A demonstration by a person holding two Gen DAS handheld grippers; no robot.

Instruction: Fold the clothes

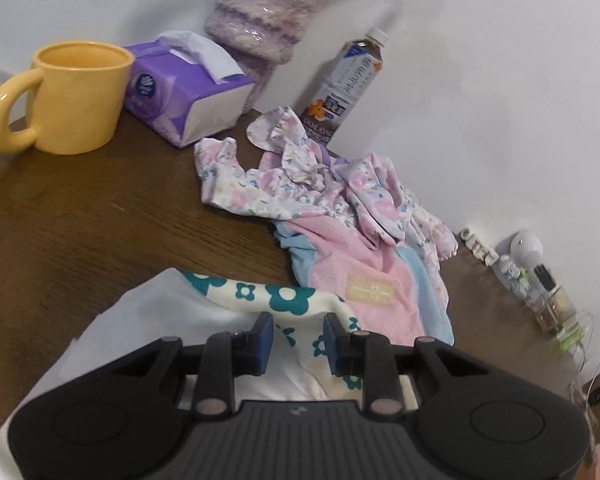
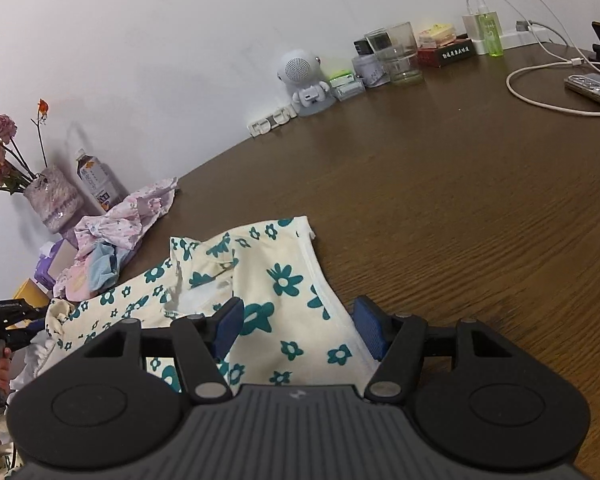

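Clothes are what I am folding, and most of the work is not done yet. The cream top with teal flowers [image 2: 284,280] lies on the brown counter [image 2: 460,220] right in front of me. It is spread out but lumpy, with a bunched part near its middle, and I see no neat fold in it.

My right gripper [image 2: 298,330] sits low over the near part of this top. Its jaws are wide apart, one blue pad [image 2: 230,322] over the cloth and the other by the white hem. They hold nothing.

My left gripper [image 1: 298,346] is over the other end of the same top [image 1: 284,300]. Its jaws are partly open, with flowered cloth showing in the gap. The pads do not press on it, so I think it holds nothing too.

Further back sits a messy pile: a pink and blue piece [image 1: 364,280] with a flowery purple piece [image 1: 308,176] on top of it. Nothing in that pile is folded. It lies near the drink bottle [image 1: 346,88], the tissue pack [image 1: 184,92] and the yellow mug [image 1: 72,96].

So I think I am at the start of the first fold. Next I should pinch both ends of the teal top. The pile must wait its turn.
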